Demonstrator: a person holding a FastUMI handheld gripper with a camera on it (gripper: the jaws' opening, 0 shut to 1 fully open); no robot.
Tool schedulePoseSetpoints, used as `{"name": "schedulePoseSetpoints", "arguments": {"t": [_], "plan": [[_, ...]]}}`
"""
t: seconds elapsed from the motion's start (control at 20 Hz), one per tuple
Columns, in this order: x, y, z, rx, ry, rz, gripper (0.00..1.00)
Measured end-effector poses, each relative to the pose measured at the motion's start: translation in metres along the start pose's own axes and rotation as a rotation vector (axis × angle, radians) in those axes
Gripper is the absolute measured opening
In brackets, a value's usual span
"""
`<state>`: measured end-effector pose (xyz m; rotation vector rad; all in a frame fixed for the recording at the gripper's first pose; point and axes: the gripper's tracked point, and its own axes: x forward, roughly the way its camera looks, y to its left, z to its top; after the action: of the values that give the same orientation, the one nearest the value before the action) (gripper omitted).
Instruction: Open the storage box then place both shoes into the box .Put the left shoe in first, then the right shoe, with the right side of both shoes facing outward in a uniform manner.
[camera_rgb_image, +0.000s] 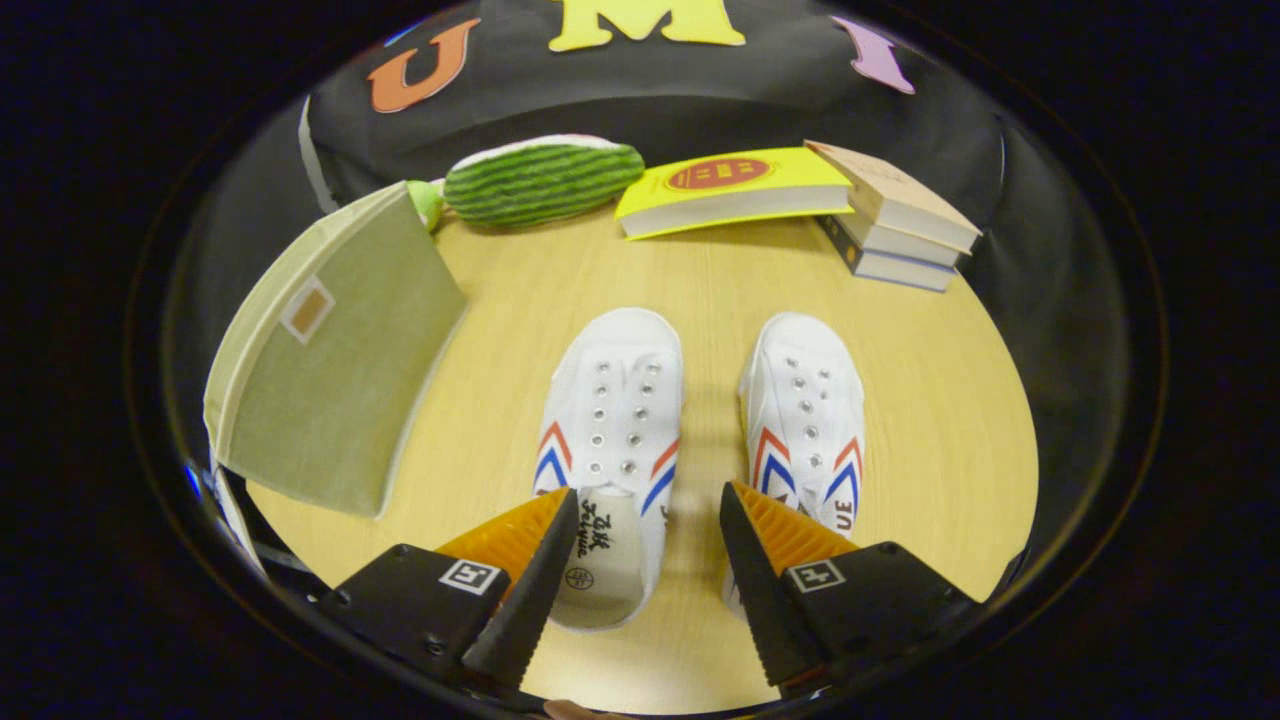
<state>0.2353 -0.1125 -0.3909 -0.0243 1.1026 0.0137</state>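
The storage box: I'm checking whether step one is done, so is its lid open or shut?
Shut: the storage box shows its lid flat across the top, both shoes outside; the claw is open, holding nothing.

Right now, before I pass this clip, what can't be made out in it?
- Storage box: only its closed fabric lid shows; the inside is hidden, and its near corner is cut off.
- Right shoe: the heel sits behind a finger of the open gripper.
- Left shoe: the insole print is too small to read.
- Stacked books: the lower covers are hidden by the books above.
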Motion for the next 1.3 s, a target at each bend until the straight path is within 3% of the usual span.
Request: {"name": "schedulePoseSetpoints", "arguments": {"t": [0.25,0.35,0.45,0.65,1.05,1.3], "plan": [[0.017,0.013,-0.004,0.006,0.12,0.054,0.3],[0.017,0.014,-0.004,0.026,0.17,0.049,0.14],[0.014,0.015,-0.003,0.091,0.18,0.072,0.06],[0.005,0.022,-0.002,0.115,0.138,0.139,0.06],[-0.037,0.032,0.012,0.166,0.075,0.161,0.05],[-0.068,0.061,0.022,0.343,0.093,0.32,0.06]]}}
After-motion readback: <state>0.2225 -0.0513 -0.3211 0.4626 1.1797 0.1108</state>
